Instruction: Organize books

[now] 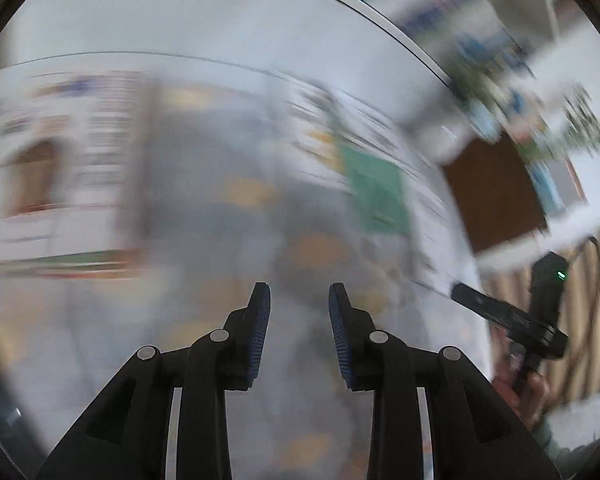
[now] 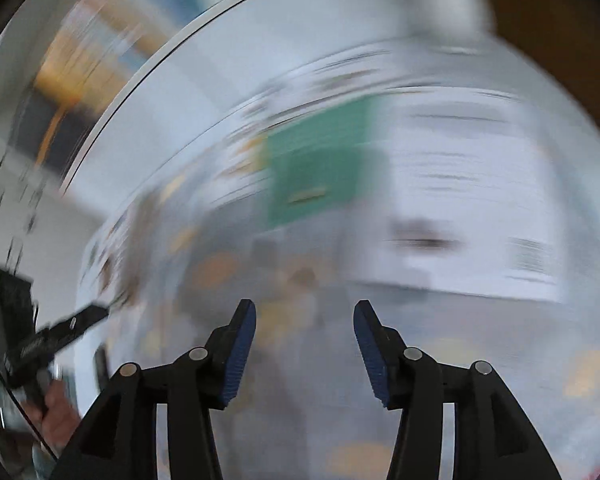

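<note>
- Both views were heavily smeared by motion, so titles and fine detail could not be read.
- Toward the left edge of the round white table (image 1: pixel 220 12), an open book with pale pages and a brownish picture (image 1: pixel 60 168) lay flat.
- Beside it, near the middle of the table, a grey book cover with orange blotches (image 1: pixel 236 208) lay directly under the left claw (image 1: pixel 299 300).
- The left claw was released, its blue pads apart with nothing between them.
- Further right lay a book with a green panel (image 1: pixel 374 192), overlapping white printed pages (image 2: pixel 472 200) toward the right edge of the table.
- The right claw (image 2: pixel 305 316) was likewise released and empty, hovering over the grey cover; a person's hand (image 1: pixel 528 392) held its handle.
- Judging by this, the books were spread loosely and overlapping rather than stacked; neither claw held one, so most of the organizing seemed left to do.
</note>
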Tool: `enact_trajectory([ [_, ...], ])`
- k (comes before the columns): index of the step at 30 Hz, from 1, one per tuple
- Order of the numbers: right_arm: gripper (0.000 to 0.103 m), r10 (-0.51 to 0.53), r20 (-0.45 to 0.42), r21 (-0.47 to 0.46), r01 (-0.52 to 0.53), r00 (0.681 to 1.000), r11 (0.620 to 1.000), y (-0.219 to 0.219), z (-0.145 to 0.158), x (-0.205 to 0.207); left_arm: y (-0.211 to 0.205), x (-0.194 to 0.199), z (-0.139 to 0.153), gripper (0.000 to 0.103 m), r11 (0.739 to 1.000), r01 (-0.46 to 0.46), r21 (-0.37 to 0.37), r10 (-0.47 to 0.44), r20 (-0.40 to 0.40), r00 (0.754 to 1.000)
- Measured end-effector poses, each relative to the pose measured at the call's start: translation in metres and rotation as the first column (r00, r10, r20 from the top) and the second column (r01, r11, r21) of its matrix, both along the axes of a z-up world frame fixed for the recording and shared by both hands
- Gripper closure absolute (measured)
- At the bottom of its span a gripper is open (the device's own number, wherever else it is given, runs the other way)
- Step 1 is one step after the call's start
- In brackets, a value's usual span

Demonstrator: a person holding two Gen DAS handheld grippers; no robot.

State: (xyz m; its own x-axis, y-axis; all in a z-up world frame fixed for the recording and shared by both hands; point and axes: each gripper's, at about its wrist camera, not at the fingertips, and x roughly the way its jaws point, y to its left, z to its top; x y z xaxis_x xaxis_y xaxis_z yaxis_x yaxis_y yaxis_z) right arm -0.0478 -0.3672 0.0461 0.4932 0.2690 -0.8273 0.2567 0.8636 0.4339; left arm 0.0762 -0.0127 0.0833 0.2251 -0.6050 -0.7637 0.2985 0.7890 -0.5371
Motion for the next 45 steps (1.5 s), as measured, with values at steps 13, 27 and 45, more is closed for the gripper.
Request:
enact_trajectory([
  [13, 0.058, -0.224, -0.053, 0.011, 0.224, 0.973, 0.974, -0.139, -0.037, -0.008, -0.233, 0.028, -0.047, 0.076, 0.980, 0.155, 0.127, -0.156, -0.002, 0.988],
  [27, 0.052, 0.014, -0.081, -0.061, -0.019, 0.997, 0.998, -0.083, -0.052, -0.019, -0.211, -0.028, -0.052, 0.075, 0.956, 0.204, 0.211, -0.206, -0.013, 0.979],
  [45, 0.050, 0.273, -0.079, 0.154, -0.259, 0.959, 0.954, -0.036, -0.066, -0.089, -0.096, -0.128, -0.079, 0.075, 0.992, 0.097, 0.082, -0.080, -0.195, 0.978],
])
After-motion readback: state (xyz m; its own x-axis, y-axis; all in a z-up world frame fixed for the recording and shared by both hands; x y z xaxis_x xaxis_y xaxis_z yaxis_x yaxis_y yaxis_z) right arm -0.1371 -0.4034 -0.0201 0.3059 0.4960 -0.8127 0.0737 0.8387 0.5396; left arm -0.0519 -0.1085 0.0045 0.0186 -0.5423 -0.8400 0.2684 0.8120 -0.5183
